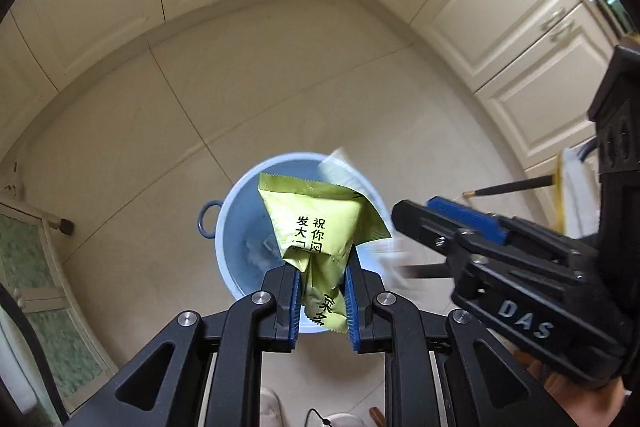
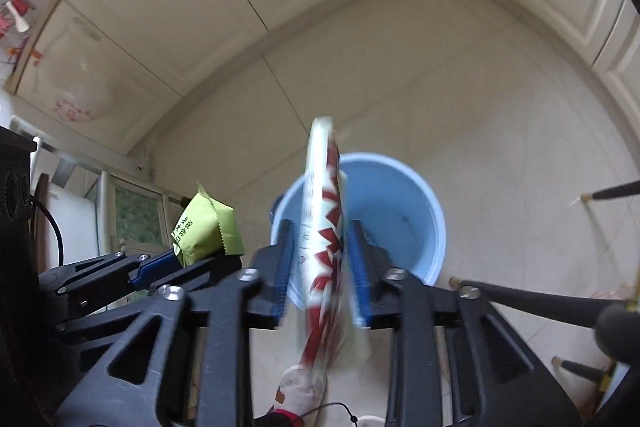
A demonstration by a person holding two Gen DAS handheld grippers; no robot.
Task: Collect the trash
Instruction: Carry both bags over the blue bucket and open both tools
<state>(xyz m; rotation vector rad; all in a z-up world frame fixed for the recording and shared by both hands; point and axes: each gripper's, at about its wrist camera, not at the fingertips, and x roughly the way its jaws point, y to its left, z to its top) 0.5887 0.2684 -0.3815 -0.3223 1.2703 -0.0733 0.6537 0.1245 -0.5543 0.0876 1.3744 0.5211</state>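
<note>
Fingers on our left gripper [image 1: 322, 301] were clamped on the green snack packet [image 1: 320, 223], which stood up from the pads with its long axis along the fingers, directly over the blue bucket [image 1: 236, 227] on the tiled floor [image 1: 160, 115]. To the right, our right gripper [image 2: 322, 267] had the red-and-white wrapper [image 2: 324, 211] edge-on between its pads, though the fingers stood loosened, with gaps on both sides and the wrapper blurred. We judged that wrapper closer to dropping; the bucket lay straight ahead below both. Only the left view showed scraps already in the bucket; only the right showed the wrapper's whole length.
</note>
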